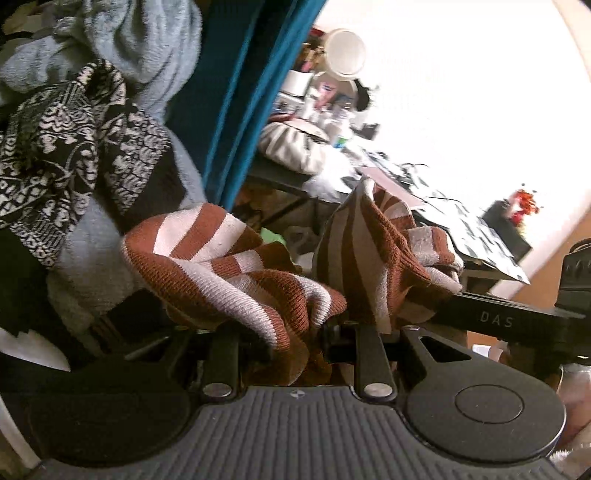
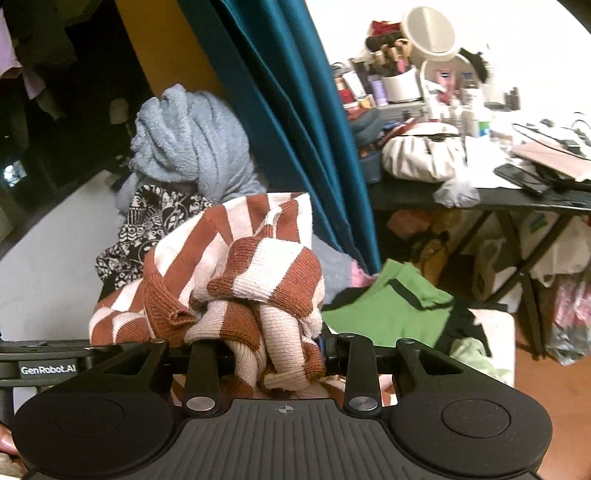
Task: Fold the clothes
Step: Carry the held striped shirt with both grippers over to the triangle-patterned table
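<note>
Left wrist view: left gripper [image 1: 295,332] has its jaws closed on a bunched fold of the striped knit garment [image 1: 236,273], rust-brown and white. Fabric wads up between the fingers and spills over both sides, lifted off any surface. Black bar marked "DAS" [image 1: 496,319] crosses in from the right, touching the garment's right-hand bunch; that is the other gripper's body. Behind the garment on the left: black-and-white patterned cloth [image 1: 62,158] lying on a pale blue fleece blanket [image 1: 122,48]. Teal curtain [image 1: 236,92] hangs down the middle. Further back, dark table [image 1: 280,181] loaded with clutter, a round mirror [image 1: 345,51] at its far end.

Right wrist view: right gripper [image 2: 284,350] also clamped on the striped knit garment [image 2: 236,273], a thick twisted roll of it jammed between the jaws, the rest piled up above the fingers. A bar labelled "GenRobot.AI" [image 2: 48,369] enters from the left edge. Just right of the garment, a green top with black trim [image 2: 391,302] lies crumpled on a white surface. Behind: patterned cloth [image 2: 147,218], then the blue fleece blanket [image 2: 192,144] heaped up, teal curtain [image 2: 295,110] beside it. Far right, the dark table [image 2: 480,195] with a cream bag [image 2: 421,155], cosmetics, round mirror [image 2: 430,31], phone [image 2: 521,177]. Bags stuffed under the table.
</note>
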A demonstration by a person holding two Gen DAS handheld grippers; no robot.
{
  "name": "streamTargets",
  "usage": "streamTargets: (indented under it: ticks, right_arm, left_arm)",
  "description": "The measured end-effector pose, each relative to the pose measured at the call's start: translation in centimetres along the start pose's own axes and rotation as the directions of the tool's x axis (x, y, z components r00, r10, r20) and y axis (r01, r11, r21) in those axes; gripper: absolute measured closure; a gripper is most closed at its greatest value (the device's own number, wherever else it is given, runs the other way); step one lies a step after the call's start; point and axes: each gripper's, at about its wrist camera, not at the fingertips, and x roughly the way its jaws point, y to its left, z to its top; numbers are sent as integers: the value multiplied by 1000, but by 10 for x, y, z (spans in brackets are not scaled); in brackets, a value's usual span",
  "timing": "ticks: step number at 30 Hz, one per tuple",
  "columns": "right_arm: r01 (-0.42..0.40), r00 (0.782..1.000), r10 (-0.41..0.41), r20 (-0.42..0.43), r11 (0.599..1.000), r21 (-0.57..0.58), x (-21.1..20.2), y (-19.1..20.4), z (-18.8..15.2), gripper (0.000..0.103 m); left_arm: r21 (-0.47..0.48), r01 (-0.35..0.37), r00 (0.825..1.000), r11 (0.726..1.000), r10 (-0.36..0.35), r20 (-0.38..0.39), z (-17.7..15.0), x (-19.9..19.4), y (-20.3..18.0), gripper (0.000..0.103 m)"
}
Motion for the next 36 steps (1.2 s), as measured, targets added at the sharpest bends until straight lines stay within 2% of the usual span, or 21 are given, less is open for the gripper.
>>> streamTargets:
  ticks: [4,10,17,23,29,33,36]
  right_arm:
    - [43,999,-43,3,999,-31,-19,7,-10,74]
    - [64,998,-65,-3,997,-41,-34,6,-25,74]
    - [68,997,-67,23,997,-21,-58,-33,-33,74]
    - [64,995,-62,74,998,-21,-104,-105,-40,74]
    - [54,994,-53,94,999,1,-176,-212,-49,73]
    - [86,991,-81,111,996,-37,-229,-277,-53,74]
    - [115,988,-111,111,993,-26,-260,-324,-56,73]
  left_arm:
    - [4,48,998,999,-48,-29,-8,-2,-2,79]
    - [20,69,995,997,-67,-71,-23,2,-20,79]
    - [62,63,995,996,-58,-79,-26,24,-70,79]
    - [121,54,997,991,-47,-59,-38,61,-155,79]
    - [145,55,997,988,-46,-66,-66,111,-272,79]
    - [128,80,995,989,-72,-70,-85,146,-341,79]
    - [139,104,991,985,-90,-104,-95,176,-385,79]
